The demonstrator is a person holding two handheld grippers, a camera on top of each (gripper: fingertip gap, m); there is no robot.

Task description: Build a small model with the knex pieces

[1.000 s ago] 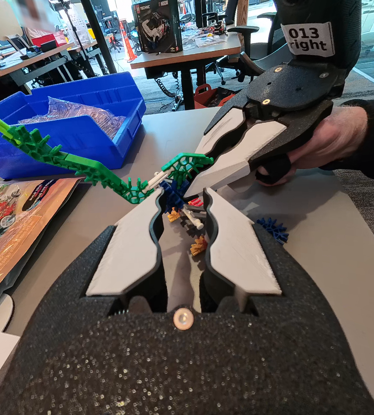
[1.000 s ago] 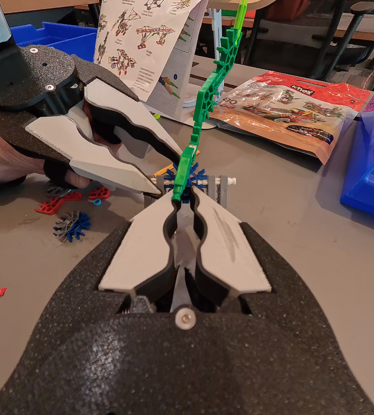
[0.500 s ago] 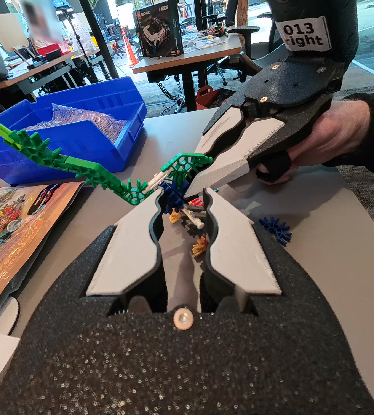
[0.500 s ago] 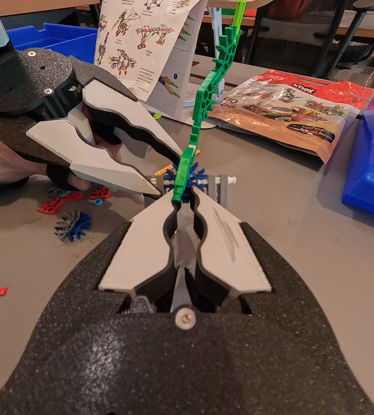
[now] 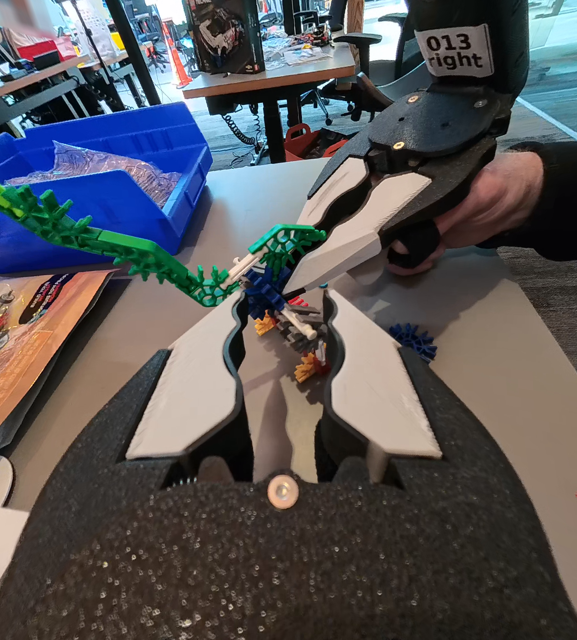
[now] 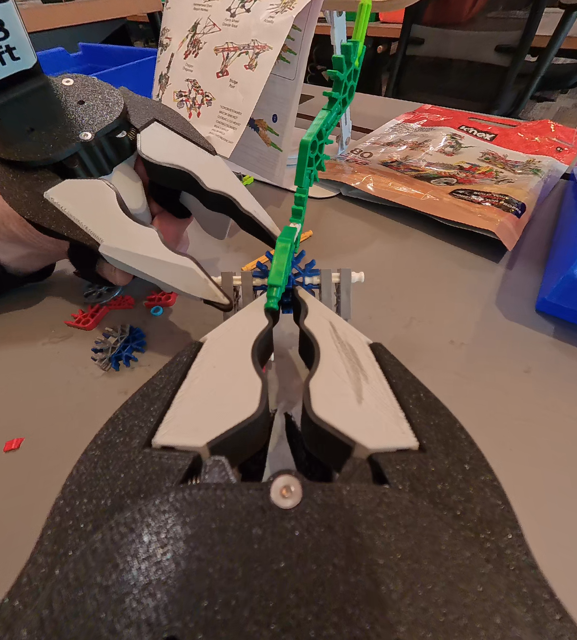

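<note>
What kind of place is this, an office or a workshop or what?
Probably an open-plan office or lab used as a workspace: desks and office chairs stand behind, and a blue parts bin sits on the grey table.

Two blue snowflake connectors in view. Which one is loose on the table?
The blue-grey snowflake pair lying alone on the table, beside the red pieces. The other blue snowflake sits on the white rod.

Green toy-rod chain model gripped at both ends of its base

The green connector chain (image 6: 318, 152) rises toward 1 o'clock from a blue snowflake hub (image 6: 289, 273) on a white axle with grey spacers; the right gripper (image 6: 282, 304) pinches its lower green end, and the left gripper (image 5: 283, 304) straddles the hub, wide apart.
</note>
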